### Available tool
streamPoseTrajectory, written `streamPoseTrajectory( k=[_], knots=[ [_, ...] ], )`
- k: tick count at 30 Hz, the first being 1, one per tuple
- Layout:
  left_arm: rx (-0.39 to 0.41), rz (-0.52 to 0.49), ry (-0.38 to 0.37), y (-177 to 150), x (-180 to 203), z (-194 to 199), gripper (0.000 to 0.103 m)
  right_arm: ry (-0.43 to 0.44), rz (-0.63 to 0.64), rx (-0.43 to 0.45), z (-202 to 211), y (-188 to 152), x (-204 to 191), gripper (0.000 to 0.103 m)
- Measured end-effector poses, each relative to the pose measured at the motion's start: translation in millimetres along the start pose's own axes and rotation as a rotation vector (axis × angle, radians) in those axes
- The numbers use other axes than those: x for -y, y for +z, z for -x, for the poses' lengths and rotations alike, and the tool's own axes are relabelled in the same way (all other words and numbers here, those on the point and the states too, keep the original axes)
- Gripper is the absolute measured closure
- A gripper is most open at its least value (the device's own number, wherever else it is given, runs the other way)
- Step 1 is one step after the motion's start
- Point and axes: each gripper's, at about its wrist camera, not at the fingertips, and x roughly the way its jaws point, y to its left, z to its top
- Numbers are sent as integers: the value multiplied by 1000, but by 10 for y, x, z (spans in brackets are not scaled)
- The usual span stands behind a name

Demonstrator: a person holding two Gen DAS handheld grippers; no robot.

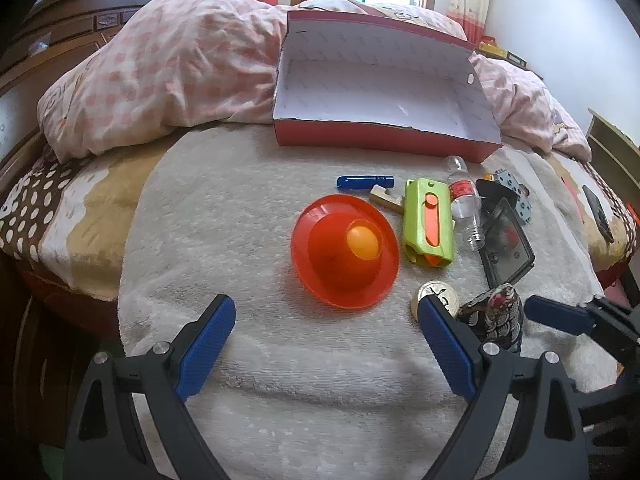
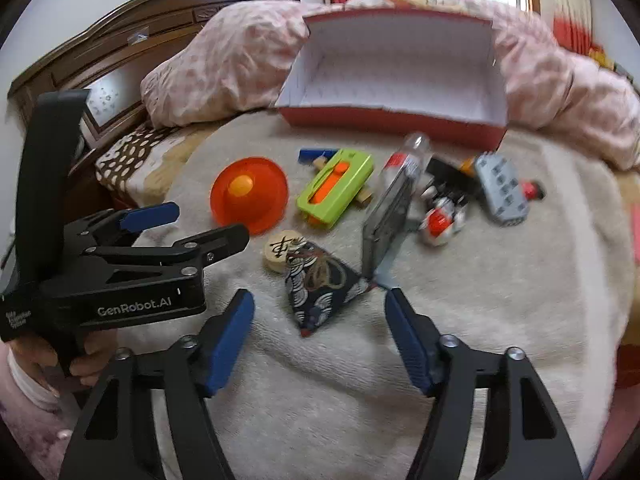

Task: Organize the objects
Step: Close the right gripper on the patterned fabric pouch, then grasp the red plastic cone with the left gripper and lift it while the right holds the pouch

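An open red box (image 1: 384,136) (image 2: 392,120) with a white inside stands at the back of the grey towel. In front of it lie an orange funnel-like dish (image 1: 346,250) (image 2: 250,192), a green and orange toy (image 1: 428,222) (image 2: 334,192), a blue stick (image 1: 364,182), a small clear bottle (image 1: 464,200), a dark clear case (image 1: 506,248) (image 2: 386,224), a wooden round token (image 1: 438,298) (image 2: 280,254) and a dark patterned pouch (image 1: 496,316) (image 2: 320,284). My left gripper (image 1: 326,320) is open just short of the dish. My right gripper (image 2: 320,312) is open around the pouch.
A pink checked quilt (image 1: 172,68) is piled behind and beside the box. A grey dotted block (image 2: 502,188) and a small red-white toy (image 2: 440,220) lie at the right. A dark wooden headboard (image 2: 160,20) is at the left. The towel's front edge drops off near me.
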Motion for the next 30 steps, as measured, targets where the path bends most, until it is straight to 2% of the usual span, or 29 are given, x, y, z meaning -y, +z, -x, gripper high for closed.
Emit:
streamPoseTrajectory(
  k=[11, 16, 19, 30],
  knots=[
    [-17, 3, 3, -13, -2, -63, 9, -32, -65, 14, -82, -2, 70, 44],
    [-17, 3, 2, -13, -3, -65, 9, -37, -81, 38, -62, -18, 111, 58],
    [-11, 2, -1, -16, -1, -54, 9, -48, -83, 51, -29, -25, 122, 62],
    [40, -50, -22, 146, 116, -15, 9, -164, -79, 86, 223, -124, 242, 64]
  ],
)
